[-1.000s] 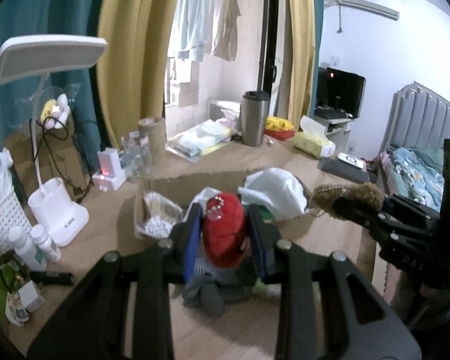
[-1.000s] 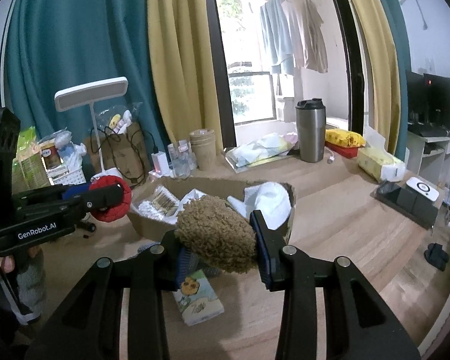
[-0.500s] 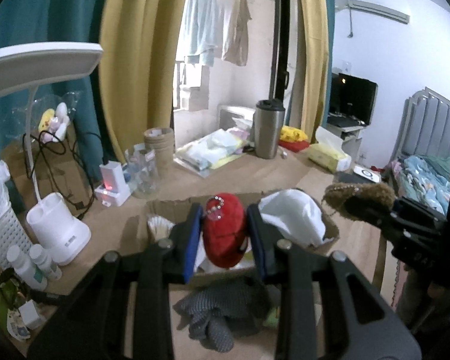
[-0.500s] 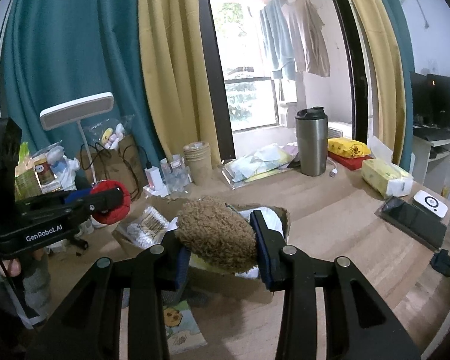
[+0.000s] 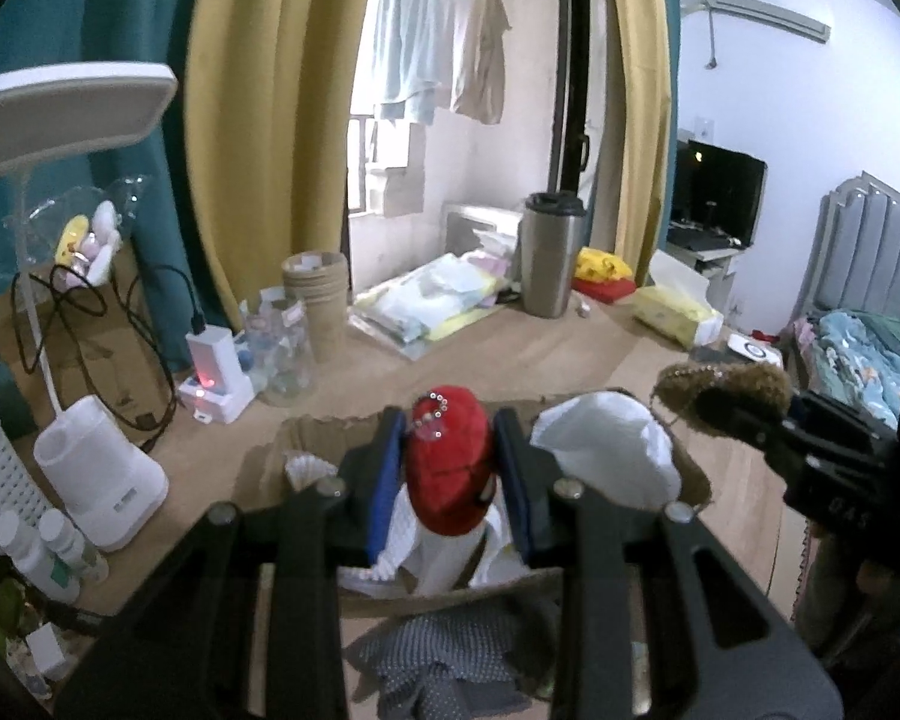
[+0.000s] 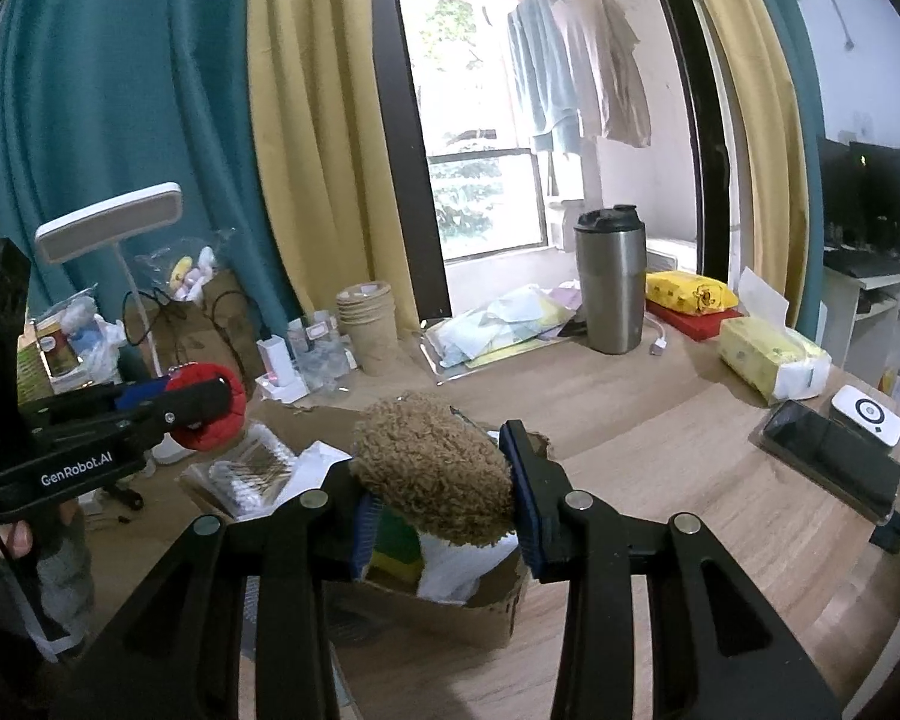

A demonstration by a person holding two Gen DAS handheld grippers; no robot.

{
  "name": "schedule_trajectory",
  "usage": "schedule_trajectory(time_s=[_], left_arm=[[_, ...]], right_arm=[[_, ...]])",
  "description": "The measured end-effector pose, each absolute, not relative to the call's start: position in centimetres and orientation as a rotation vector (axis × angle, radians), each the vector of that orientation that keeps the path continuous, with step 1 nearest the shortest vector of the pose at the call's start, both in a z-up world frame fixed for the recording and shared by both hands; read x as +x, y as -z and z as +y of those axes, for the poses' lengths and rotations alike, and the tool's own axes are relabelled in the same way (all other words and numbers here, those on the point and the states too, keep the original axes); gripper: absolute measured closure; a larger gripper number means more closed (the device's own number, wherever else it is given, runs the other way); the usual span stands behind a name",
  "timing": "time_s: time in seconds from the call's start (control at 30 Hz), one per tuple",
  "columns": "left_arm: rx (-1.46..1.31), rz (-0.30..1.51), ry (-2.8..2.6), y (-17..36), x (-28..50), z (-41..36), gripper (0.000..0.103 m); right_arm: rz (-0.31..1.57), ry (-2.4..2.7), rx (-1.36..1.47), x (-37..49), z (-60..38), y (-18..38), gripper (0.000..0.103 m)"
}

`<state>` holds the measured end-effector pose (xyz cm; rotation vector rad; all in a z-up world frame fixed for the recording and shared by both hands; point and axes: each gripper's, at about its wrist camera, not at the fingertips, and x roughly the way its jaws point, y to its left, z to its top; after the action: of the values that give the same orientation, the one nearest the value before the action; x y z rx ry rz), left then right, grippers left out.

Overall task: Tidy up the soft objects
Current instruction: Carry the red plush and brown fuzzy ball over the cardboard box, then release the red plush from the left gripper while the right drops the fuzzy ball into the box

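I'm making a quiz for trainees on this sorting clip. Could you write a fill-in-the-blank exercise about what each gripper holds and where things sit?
1. The left gripper is shut on a soft toy whose colour is ____.
2. The right gripper is shut on a fuzzy ____ plush.
3. Both toys hang above an open ____ box on the wooden table.
4. The steel tumbler stands ____ on the table.

Missing words: red; brown; cardboard; upright
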<state>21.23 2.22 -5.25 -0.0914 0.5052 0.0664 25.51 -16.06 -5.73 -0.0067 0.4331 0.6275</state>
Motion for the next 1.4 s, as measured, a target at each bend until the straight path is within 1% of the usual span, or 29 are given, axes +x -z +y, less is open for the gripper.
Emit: schedule_trajectory(time_s=[0.47, 0.67, 0.87, 1.07, 1.13, 1.2, 1.4], left_arm=[[-0.104, 0.574, -0.084, 8.2, 24.0, 2.7, 0.072], [-0.105, 0.631, -0.097, 10.1, 24.8, 2.9, 0.072], [-0.114, 0.695, -0.099, 11.5, 25.4, 3.2, 0.071], [-0.11, 0.737, -0.107, 12.2, 25.6, 3.2, 0.07], [-0.111, 0.732, -0.106, 12.0, 25.5, 3.2, 0.07], [-0.11, 0.723, -0.102, 11.7, 25.2, 3.2, 0.07], [-0.125, 0.69, -0.106, 10.7, 24.3, 3.5, 0.068]], right_arm=[[0.484, -0.591, -0.038, 27.9, -15.0, 8.4, 0.063], [0.533, -0.568, -0.063, 28.6, -14.2, 10.2, 0.063], [0.538, -0.551, -0.085, 28.2, -13.9, 10.7, 0.063], [0.539, -0.546, -0.116, 28.2, -13.4, 10.8, 0.06], [0.544, -0.548, -0.116, 28.2, -13.4, 10.7, 0.059], [0.544, -0.555, -0.127, 28.2, -13.3, 10.8, 0.055], [0.559, -0.549, -0.147, 27.9, -12.7, 10.8, 0.053]])
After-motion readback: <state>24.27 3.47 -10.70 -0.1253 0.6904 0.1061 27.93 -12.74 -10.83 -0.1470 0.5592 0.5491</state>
